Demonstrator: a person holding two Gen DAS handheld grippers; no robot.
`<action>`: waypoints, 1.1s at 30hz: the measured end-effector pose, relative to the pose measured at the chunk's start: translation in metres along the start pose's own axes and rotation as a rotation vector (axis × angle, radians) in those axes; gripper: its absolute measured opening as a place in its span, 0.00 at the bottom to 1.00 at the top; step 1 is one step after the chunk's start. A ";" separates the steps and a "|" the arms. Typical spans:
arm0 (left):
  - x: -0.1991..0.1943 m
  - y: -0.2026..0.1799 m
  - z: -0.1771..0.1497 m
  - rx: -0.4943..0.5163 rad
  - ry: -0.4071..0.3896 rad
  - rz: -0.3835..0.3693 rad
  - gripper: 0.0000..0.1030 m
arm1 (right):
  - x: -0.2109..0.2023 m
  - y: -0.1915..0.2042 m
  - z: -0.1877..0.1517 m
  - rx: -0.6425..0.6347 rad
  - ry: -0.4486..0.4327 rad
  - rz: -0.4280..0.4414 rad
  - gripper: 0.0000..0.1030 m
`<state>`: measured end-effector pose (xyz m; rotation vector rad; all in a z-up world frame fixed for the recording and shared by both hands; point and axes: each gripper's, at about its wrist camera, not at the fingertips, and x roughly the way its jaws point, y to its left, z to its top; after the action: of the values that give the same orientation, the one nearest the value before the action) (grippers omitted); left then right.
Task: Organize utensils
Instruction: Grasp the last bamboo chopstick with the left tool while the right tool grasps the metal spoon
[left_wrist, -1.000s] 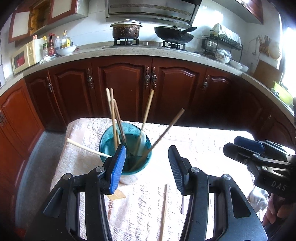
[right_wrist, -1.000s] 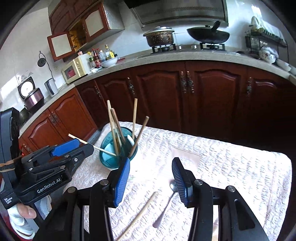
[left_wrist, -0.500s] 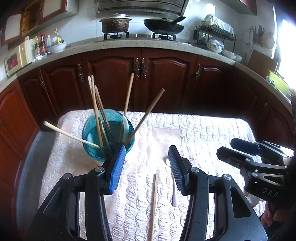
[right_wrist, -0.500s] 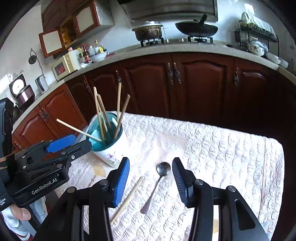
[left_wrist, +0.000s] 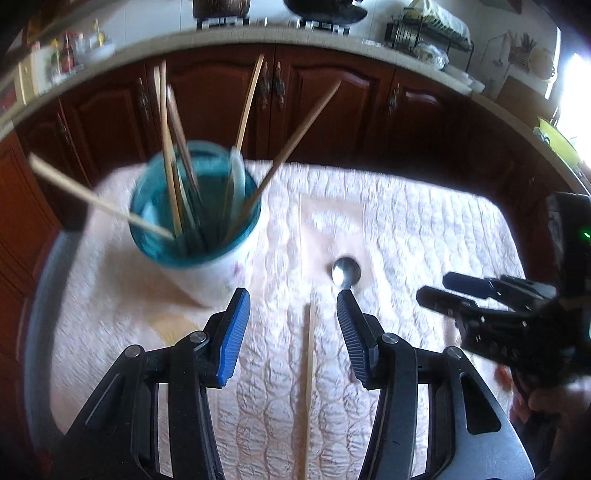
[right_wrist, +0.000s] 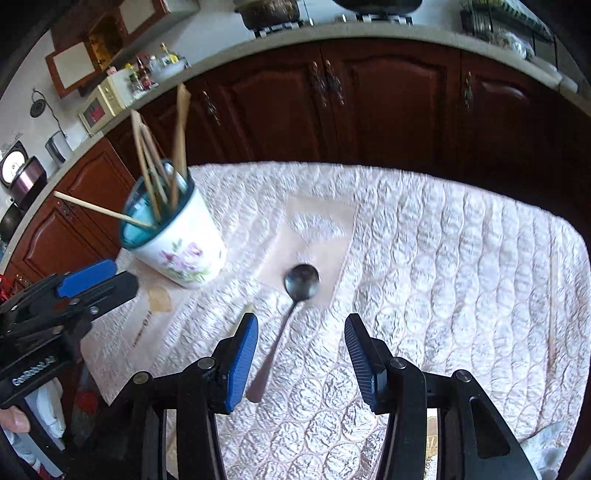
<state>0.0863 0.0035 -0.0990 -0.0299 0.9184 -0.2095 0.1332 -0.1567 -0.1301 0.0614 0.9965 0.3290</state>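
Kitchen table with white quilted cloth, now looking much closer than a second ago. Dropping down toward loose chopstick with left gripper, jaws apart, empty. Lowering right gripper over spoon, jaws apart. Still waiting beside: cup holding other chopsticks.

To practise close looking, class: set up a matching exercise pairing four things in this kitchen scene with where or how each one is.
Things
1. metal spoon
2. loose wooden chopstick
3. white floral cup with teal inside
4. left gripper

States
A. stands upright, holding chopsticks
B. lies flat between the right gripper's jaws
C. jaws open, gripping nothing
D. lies flat on the quilted cloth, below the left jaws

Pairs: 1-B, 2-D, 3-A, 4-C
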 end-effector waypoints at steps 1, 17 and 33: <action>0.007 0.003 -0.003 -0.001 0.024 -0.005 0.47 | 0.007 -0.003 -0.001 0.002 0.011 0.002 0.45; 0.096 -0.006 -0.024 0.061 0.237 -0.077 0.47 | 0.125 -0.035 0.033 0.027 0.114 0.123 0.38; 0.118 -0.006 -0.011 0.076 0.272 -0.080 0.04 | 0.132 -0.007 0.043 -0.080 0.099 0.190 0.02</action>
<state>0.1460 -0.0245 -0.1981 0.0331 1.1810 -0.3284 0.2369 -0.1198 -0.2152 0.0673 1.0770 0.5496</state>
